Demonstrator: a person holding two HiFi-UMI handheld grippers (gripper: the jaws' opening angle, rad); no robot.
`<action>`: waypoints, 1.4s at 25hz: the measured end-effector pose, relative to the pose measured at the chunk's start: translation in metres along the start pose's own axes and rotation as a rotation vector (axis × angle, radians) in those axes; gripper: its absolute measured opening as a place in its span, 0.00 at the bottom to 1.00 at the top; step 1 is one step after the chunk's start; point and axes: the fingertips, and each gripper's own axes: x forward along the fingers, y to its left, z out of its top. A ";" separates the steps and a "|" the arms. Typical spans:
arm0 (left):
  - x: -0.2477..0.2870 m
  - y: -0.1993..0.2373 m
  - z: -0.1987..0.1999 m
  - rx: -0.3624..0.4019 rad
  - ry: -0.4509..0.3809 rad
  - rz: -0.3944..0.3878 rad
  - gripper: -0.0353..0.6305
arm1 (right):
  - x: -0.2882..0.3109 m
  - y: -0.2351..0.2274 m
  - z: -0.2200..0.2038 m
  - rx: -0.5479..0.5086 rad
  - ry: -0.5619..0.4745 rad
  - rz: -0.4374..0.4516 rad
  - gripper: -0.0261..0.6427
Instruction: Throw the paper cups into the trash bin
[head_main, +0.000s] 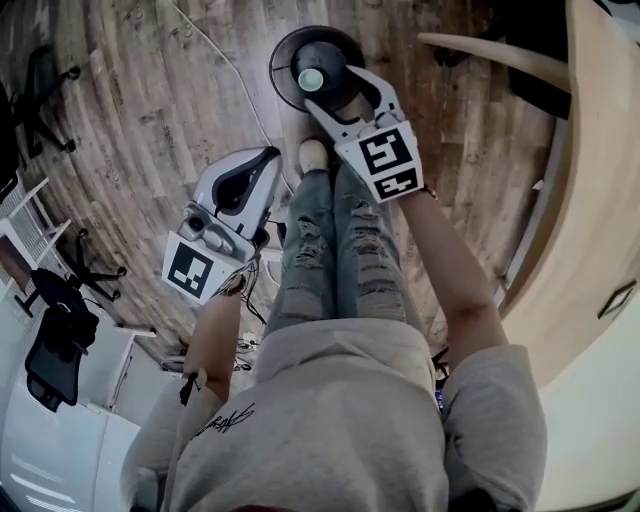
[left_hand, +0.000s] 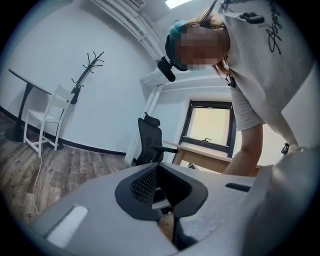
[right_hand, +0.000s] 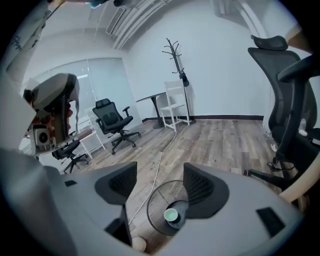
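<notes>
A round black trash bin (head_main: 290, 62) stands on the wooden floor just ahead of the person's feet. One paper cup (head_main: 311, 79) with a pale green inside sits upright within it. My right gripper (head_main: 330, 90) hangs directly over the bin, jaws open and empty. The right gripper view looks down between the open pads (right_hand: 202, 187) at the bin (right_hand: 152, 212) and the cup (right_hand: 171, 215). My left gripper (head_main: 270, 154) is held at the person's left side, away from the bin, shut on nothing. In its own view the left gripper (left_hand: 158, 166) points at the room and the person.
A curved wooden table (head_main: 590, 200) runs along the right. Black office chairs (head_main: 55, 330) and white furniture stand at the left. A white cable (head_main: 235, 70) crosses the floor toward the bin. The person's shoe (head_main: 313, 153) is beside the bin. A coat rack (right_hand: 175, 55) stands by the far wall.
</notes>
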 end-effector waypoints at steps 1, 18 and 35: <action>0.001 0.000 0.001 0.006 0.008 0.005 0.06 | -0.003 0.001 0.006 -0.001 -0.016 0.002 0.47; 0.014 -0.015 0.066 0.102 -0.009 0.009 0.06 | -0.081 0.022 0.112 -0.035 -0.205 0.009 0.47; 0.000 -0.051 0.138 0.104 -0.054 -0.002 0.06 | -0.168 0.048 0.193 -0.050 -0.332 -0.004 0.47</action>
